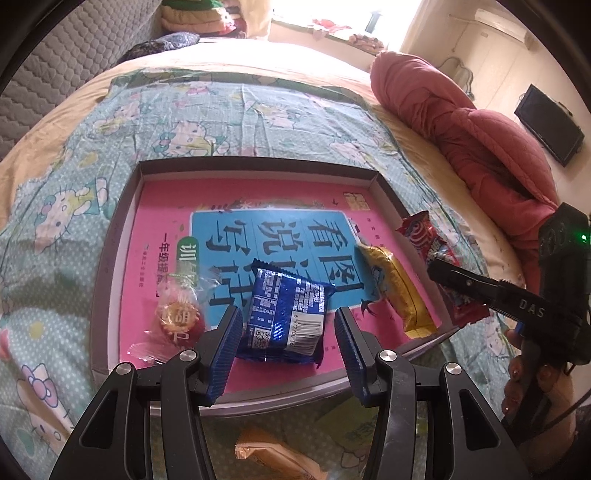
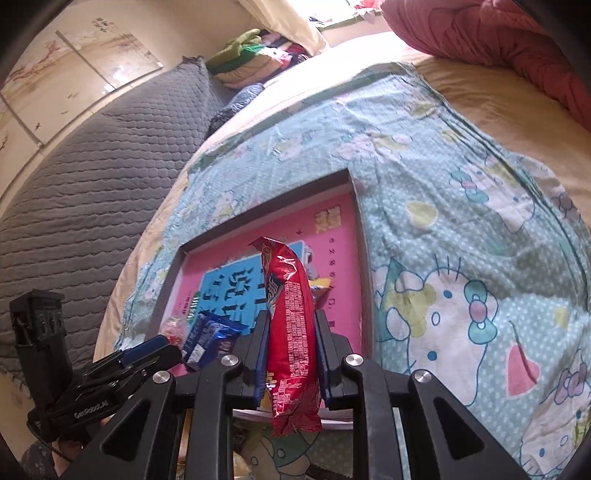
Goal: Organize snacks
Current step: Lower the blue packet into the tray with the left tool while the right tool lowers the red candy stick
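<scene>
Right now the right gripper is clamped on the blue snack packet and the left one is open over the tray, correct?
Not quite. The right gripper is clamped on the red snack packet, as the right wrist view shows. The blue snack packet lies in the tray, loose between the open fingers of the left gripper.

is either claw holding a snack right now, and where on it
The right claw pinches the red snack packet across its lower-middle. The left claw is open, holding nothing.

Bed point(image 1: 295, 62) with cartoon-print sheet point(image 1: 229, 110); grey quilted headboard point(image 2: 74, 177) at its head, red quilt point(image 1: 461, 125) along one side, bright window point(image 1: 332, 11) beyond.
</scene>
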